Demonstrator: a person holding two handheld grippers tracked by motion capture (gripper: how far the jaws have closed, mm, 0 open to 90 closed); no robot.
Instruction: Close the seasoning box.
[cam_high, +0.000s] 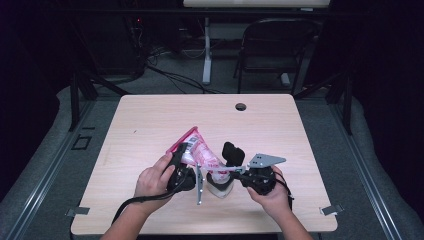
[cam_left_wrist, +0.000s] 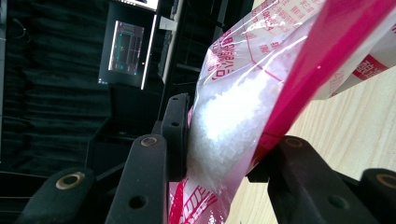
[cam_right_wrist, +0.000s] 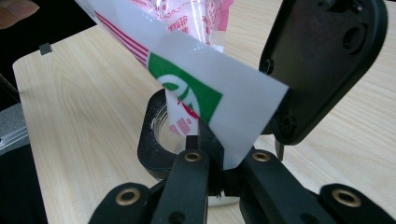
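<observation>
A clear plastic bag (cam_high: 200, 150) with pink print and white granules hangs tilted over the table (cam_high: 150, 115). My left gripper (cam_high: 181, 156) is shut on its upper body; in the left gripper view the pads of the left gripper (cam_left_wrist: 229, 135) squeeze the granule-filled bag (cam_left_wrist: 243, 93). My right gripper (cam_high: 229, 170) is shut on the bag's lower corner. In the right gripper view the right gripper (cam_right_wrist: 223, 150) pinches a white corner with a green mark on the bag (cam_right_wrist: 201, 70). Beneath stands a clear jar (cam_high: 220, 186) with a black rim (cam_right_wrist: 150, 140). Its black flip lid (cam_right_wrist: 322, 70) stands open.
A round cable hole (cam_high: 241, 106) sits near the table's far edge. Beyond the table stand a dark folding chair (cam_high: 275, 45) and a white desk leg (cam_high: 206, 50). A lit monitor (cam_left_wrist: 128, 46) hangs in the dark background.
</observation>
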